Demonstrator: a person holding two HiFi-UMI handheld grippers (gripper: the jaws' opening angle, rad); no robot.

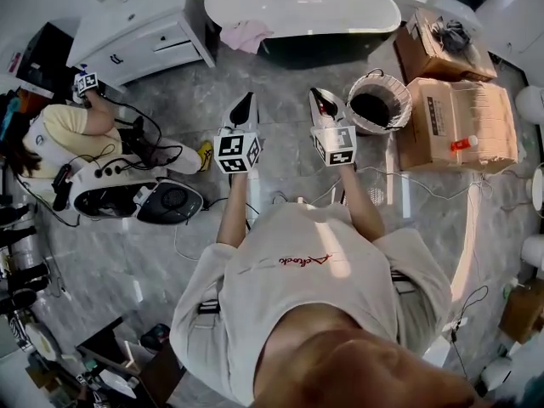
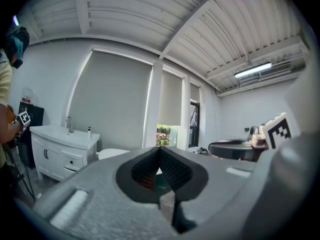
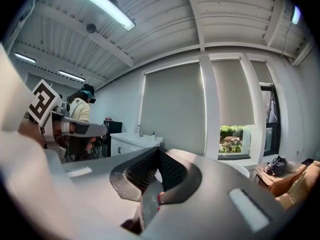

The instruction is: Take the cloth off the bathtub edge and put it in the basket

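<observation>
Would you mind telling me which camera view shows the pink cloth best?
The head view: the pink cloth lies in plain sight at the left end of the bathtub. Neither gripper view shows it.

Glossy white bathtub, soft pink cloth, woven basket, matt cardboard boxes, polished grey stone-look floor

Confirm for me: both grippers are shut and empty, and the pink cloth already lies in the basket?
No. The head view shows the pink cloth at the bathtub's left end, not in the basket. The left gripper and right gripper are shut and empty.
</observation>
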